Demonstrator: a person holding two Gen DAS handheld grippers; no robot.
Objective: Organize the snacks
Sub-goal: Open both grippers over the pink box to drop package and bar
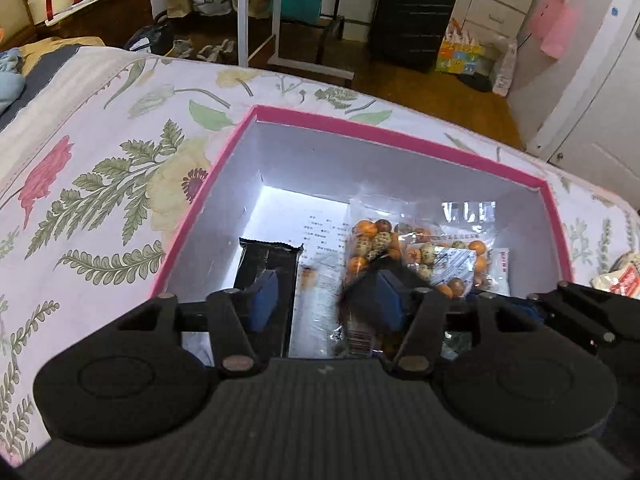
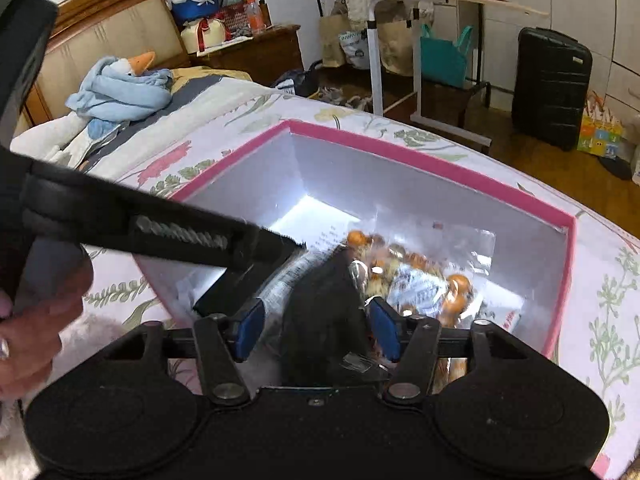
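A big bed with a flowery sheet (image 1: 100, 168) fills most of both views. On it sits a wide cardboard box with a pink rim and white inside (image 1: 384, 130). A black hard suitcase (image 1: 412, 16) stands on the wooden floor, well apart from the bed.

The snacks are inside the box. A clear bag of orange and speckled round snacks (image 1: 420, 252) lies toward the right side of the box floor. A flat black snack packet (image 1: 268, 280) lies to the left of it. A clear see-through wrapper (image 1: 316, 312) lies between them.

The left gripper (image 1: 326, 304) hangs over the box with its blue pads (image 1: 264, 300) apart. The clear wrapper is under the gap, and the pads do not press on anything.

The right gripper (image 2: 316, 328) also points into the box. Its jaws are apart too. A dark blurry packet (image 2: 324, 320) sits in the gap between them. I cannot tell if the pads touch it.
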